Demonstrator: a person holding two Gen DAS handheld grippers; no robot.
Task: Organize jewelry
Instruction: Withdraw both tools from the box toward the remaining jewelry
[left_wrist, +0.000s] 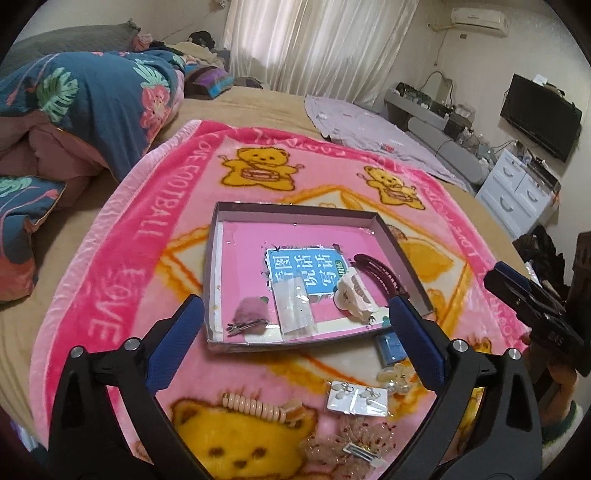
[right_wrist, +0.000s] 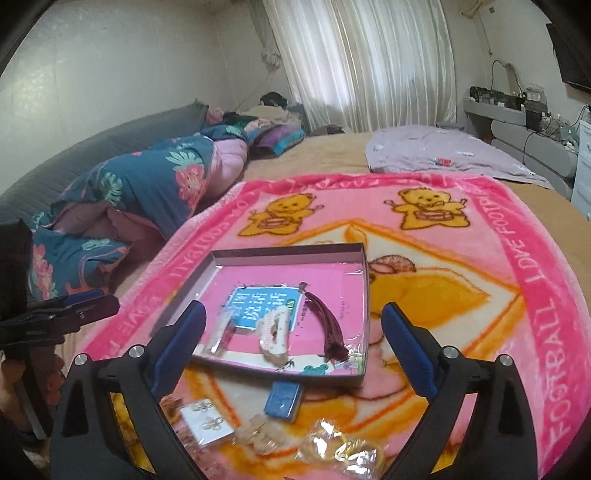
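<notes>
My left tongs (left_wrist: 295, 343) and my right tongs (right_wrist: 291, 347) both stand wide and hold nothing, low in each frame above a pink bear-print blanket (left_wrist: 155, 206) spread on the bed. At centre lies a shallow grey box lid (left_wrist: 295, 216) containing a dark red hair clip (left_wrist: 373, 271), a cream claw clip (left_wrist: 354, 295), a clear packet (left_wrist: 295, 310) and a pink pom-pom clip (left_wrist: 248, 314). Outside it, toward the lower frame, rest a blue case (right_wrist: 283, 400), an earring card (left_wrist: 357, 398), a coiled hair tie (left_wrist: 255, 406) and a gold-wrapped packet (right_wrist: 341, 448).
</notes>
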